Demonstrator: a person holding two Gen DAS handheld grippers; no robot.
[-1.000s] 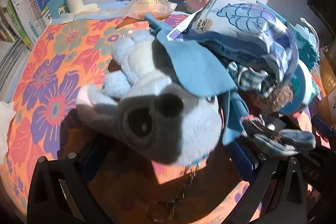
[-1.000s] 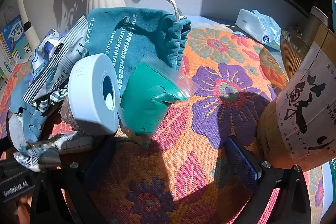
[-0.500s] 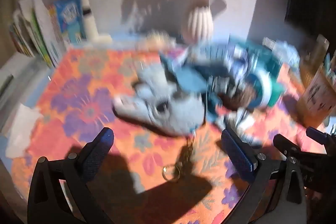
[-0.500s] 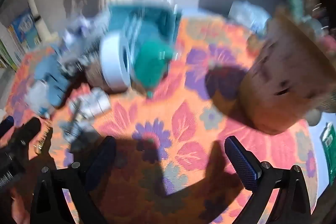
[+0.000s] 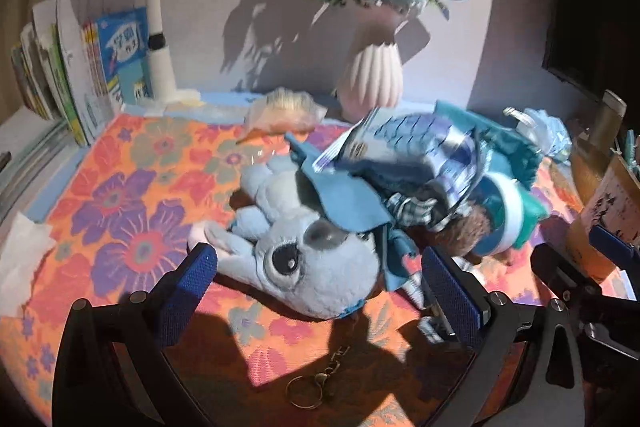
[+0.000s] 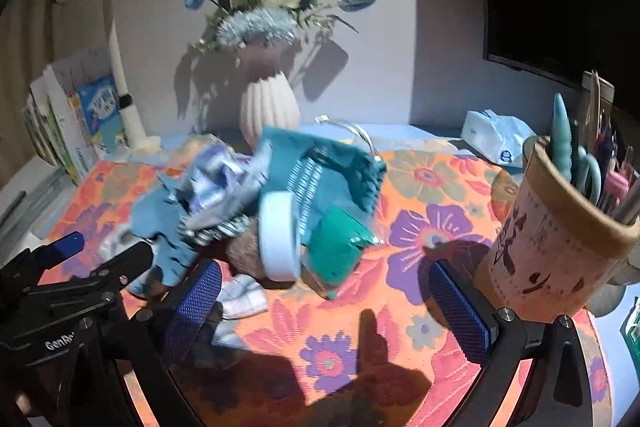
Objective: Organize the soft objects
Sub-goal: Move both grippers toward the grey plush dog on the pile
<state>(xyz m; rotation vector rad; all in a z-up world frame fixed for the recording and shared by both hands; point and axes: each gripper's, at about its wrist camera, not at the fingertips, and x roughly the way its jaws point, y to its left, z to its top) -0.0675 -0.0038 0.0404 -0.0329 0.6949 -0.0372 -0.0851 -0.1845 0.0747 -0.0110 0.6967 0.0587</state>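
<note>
A pile of soft things lies on the flowered orange mat. A light-blue plush toy lies at its near left, partly under a blue cloth. Behind are a blue-white snack bag, a teal drawstring bag, a white tape roll, a teal packet and plaid cloth. My left gripper is open, just short of the plush. My right gripper is open and empty, in front of the roll and packet. The left gripper also shows in the right wrist view.
A ribbed white vase of flowers stands against the wall behind the pile. Books and a lamp post stand at back left. A pen holder stands right, a tissue pack behind it. A key ring lies near.
Both grippers have pulled back and up from the pile, so much more of the desk and wall shows. The plush and pile lie about where they were. Both stay open.
</note>
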